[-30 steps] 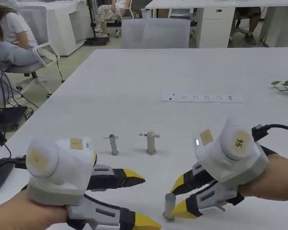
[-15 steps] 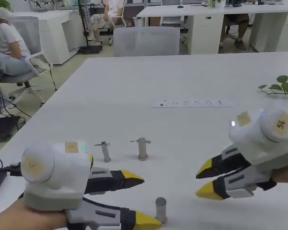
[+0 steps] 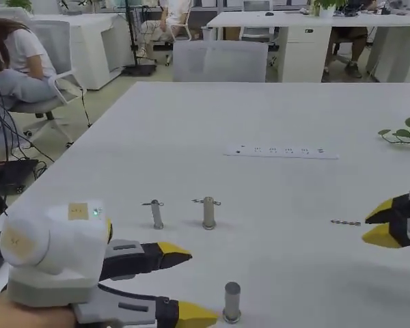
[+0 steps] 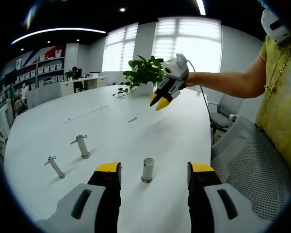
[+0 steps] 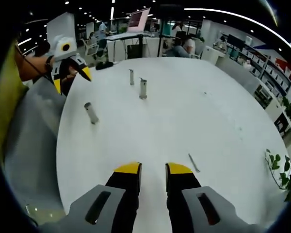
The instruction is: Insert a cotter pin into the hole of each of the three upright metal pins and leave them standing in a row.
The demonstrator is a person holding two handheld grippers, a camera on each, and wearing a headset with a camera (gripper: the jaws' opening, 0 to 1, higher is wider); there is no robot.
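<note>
Cotter pin (image 3: 345,222) near right tool (image 3: 365,229), jaws parted, empty

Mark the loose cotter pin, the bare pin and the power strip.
loose cotter pin (image 3: 345,222): head view, mid-shaft.
bare pin (image 3: 231,299): head view, middle of its body.
power strip (image 3: 280,152): head view, centre of top face.
</note>
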